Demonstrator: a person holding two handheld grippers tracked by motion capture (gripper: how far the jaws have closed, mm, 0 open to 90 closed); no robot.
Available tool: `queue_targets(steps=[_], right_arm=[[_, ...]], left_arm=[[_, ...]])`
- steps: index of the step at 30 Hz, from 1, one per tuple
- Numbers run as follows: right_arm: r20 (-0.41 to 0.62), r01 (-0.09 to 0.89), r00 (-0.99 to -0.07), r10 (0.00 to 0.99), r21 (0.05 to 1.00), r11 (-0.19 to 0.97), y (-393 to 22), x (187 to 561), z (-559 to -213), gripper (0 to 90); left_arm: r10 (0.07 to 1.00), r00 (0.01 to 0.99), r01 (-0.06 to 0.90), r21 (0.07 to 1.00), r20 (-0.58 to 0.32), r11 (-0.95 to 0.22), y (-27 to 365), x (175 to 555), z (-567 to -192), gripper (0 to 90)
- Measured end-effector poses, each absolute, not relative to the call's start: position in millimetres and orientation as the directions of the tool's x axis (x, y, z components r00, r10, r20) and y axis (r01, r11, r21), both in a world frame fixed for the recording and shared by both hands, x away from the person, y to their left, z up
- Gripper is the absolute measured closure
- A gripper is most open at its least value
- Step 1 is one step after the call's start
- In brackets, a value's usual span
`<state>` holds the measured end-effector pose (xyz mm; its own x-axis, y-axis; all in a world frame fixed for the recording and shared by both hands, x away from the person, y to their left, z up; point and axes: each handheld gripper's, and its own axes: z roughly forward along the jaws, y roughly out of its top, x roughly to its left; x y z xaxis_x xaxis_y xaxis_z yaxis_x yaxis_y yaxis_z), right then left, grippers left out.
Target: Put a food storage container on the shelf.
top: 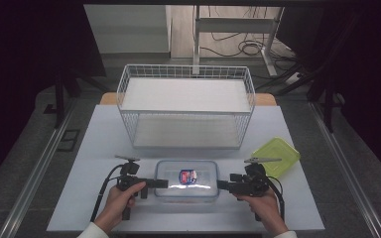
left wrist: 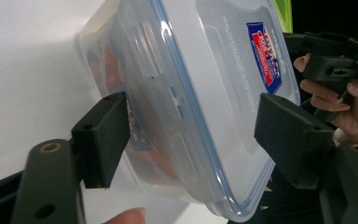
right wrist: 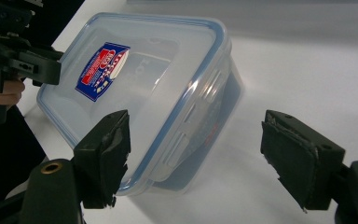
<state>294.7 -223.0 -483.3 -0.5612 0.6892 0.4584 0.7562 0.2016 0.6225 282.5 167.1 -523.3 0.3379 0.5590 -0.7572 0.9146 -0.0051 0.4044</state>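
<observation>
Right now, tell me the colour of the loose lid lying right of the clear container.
Yellow-green lid; the high view shows it best.

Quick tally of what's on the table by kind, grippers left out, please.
Clear lidded containers: 1, container
Loose green lids: 1, green lid
White wire baskets: 1, wire basket
Total: 3

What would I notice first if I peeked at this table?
Probably the clear plastic box with a blue-rimmed lid and a red and blue sticker, at the near edge of the white table, with the left gripper and right gripper at its two ends. Behind it stands a big white wire basket, and a lime green lid lies to the right.
</observation>
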Motion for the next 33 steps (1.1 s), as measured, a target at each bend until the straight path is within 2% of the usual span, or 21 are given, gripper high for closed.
queue_targets(steps=[3, 17, 21, 28, 30, 31, 33], right_arm=[[0.482, 0.769, -0.555, 0.679, 0.609, 0.196, -221, 297, -486, 25.6], [0.630, 0.854, -0.468, 0.619, 0.502, 0.135, -210, 316, -506, 22.0], [0.708, 0.894, -0.421, 0.567, 0.430, 0.126, -207, 321, -511, 25.2], [0.744, 0.912, -0.391, 0.542, 0.394, 0.116, -212, 322, -514, 28.9], [0.745, 0.912, -0.390, 0.541, 0.394, 0.115, -214, 322, -512, 33.5], [0.749, 0.910, -0.392, 0.535, 0.401, 0.105, -217, 322, -510, 39.9], [0.756, 0.912, -0.387, 0.528, 0.399, 0.097, -220, 322, -510, 41.7]], left_arm=[[0.551, 0.334, 0.915, 0.404, -0.765, 0.006, 171, 282, -522, 36.3], [0.535, 0.335, 0.918, 0.396, -0.776, -0.001, 174, 284, -523, 38.8], [0.528, 0.347, 0.914, 0.407, -0.776, -0.002, 174, 284, -524, 39.6], [0.516, 0.342, 0.914, 0.405, -0.785, 0.010, 176, 284, -524, 41.0], [0.514, 0.340, 0.916, 0.401, -0.788, 0.010, 176, 284, -524, 40.9], [0.514, 0.340, 0.916, 0.402, -0.787, 0.009, 176, 284, -524, 41.0], [0.509, 0.341, 0.914, 0.406, -0.790, 0.017, 177, 285, -524, 42.0]])
